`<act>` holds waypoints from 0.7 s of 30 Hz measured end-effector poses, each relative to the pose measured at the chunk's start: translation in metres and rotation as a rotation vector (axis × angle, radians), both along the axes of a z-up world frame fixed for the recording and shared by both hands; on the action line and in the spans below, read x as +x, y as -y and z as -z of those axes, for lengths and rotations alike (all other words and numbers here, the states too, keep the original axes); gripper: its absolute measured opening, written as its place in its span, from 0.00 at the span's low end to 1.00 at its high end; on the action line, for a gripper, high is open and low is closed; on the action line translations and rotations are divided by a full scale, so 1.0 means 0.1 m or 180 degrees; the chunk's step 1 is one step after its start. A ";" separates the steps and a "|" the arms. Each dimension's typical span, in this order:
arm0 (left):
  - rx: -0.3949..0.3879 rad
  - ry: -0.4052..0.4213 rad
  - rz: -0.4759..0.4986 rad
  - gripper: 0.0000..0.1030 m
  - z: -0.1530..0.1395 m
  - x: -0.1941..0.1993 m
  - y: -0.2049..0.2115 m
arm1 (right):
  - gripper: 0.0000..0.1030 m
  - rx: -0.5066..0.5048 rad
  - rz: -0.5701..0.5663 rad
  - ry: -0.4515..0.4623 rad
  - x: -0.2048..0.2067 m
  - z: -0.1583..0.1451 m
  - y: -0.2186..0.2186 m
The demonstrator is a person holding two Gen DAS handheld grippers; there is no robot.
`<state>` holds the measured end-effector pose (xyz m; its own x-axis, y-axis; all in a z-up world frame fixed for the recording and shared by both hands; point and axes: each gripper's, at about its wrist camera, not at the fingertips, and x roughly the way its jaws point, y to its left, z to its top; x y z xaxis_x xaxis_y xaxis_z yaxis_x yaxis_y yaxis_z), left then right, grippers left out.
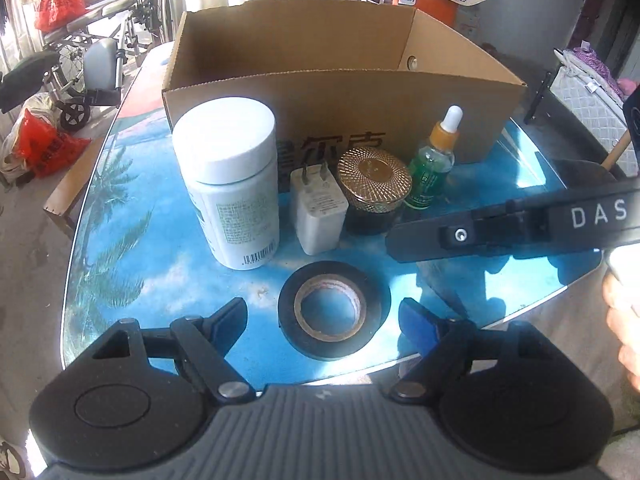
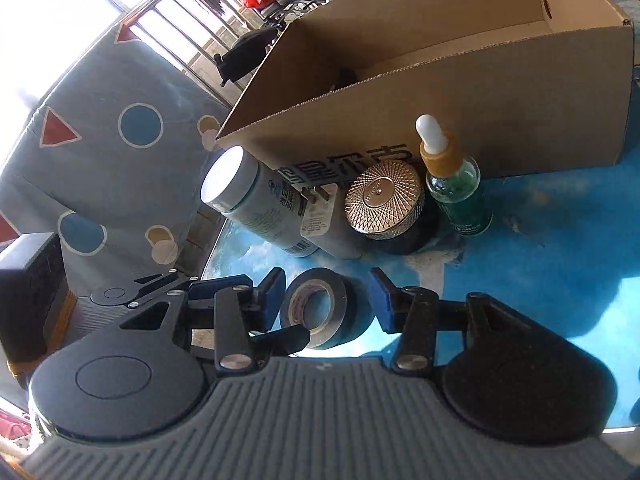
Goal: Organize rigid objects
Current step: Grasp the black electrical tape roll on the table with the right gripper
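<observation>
A black tape roll (image 1: pixel 332 276) lies flat on the blue table (image 1: pixel 140 264), between the fingers of my open left gripper (image 1: pixel 322 318) without touching them. Behind it stand a white bottle (image 1: pixel 230 184), a white charger plug (image 1: pixel 318 216), a gold-lidded black jar (image 1: pixel 374 184) and a green dropper bottle (image 1: pixel 432 172). An open cardboard box (image 1: pixel 360 92) stands behind these. A finger (image 1: pixel 432 240) of my right gripper reaches in from the right, above the table. In the right wrist view the right gripper (image 2: pixel 326 294) is open, with the tape roll (image 2: pixel 348 300) seen beyond its tips.
The table's front edge (image 1: pixel 520 312) curves close to both grippers. A wheelchair (image 1: pixel 100 60) and red bags (image 1: pixel 44 144) are off the left side. A patterned cushion (image 2: pixel 100 140) and a black case (image 2: pixel 32 300) lie left of the table. A hand (image 1: pixel 624 320) shows at the right.
</observation>
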<state>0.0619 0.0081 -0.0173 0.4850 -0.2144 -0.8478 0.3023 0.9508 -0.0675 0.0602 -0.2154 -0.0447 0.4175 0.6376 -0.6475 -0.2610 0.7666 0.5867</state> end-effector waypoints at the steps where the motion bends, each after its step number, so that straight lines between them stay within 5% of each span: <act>1: 0.0018 -0.0014 0.0024 0.81 0.04 -0.01 0.02 | 0.43 -0.0080 -0.0036 0.0024 0.02 0.00 -0.08; 9: 0.0145 0.0005 0.0075 0.76 0.24 -0.03 0.07 | 0.27 -0.0650 -0.0284 0.0163 0.07 0.08 -0.49; 21: 0.0199 0.0144 0.0124 0.69 0.29 -0.03 0.14 | 0.16 -0.0871 -0.0301 0.0163 0.08 0.23 -0.59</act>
